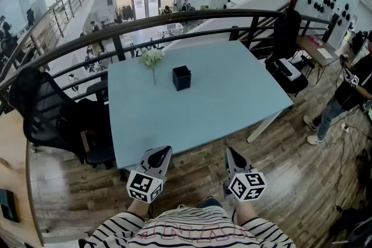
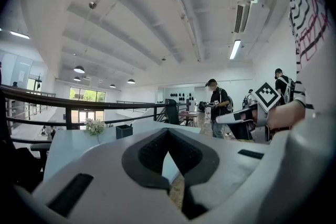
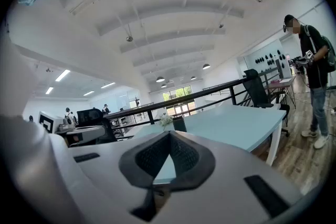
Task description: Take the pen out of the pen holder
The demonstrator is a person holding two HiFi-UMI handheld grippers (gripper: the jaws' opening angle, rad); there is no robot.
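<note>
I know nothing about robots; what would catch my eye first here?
A light blue table fills the middle, carrying only a small black pen holder and, left of it, a sprig of white flowers. Near its front edge the left gripper and right gripper, each bearing a black-and-white marker cube, point at it, jaws shut and empty.

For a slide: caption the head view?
Shut, empty left gripper and right gripper held short of a blue table bearing a black pen holder.
</note>
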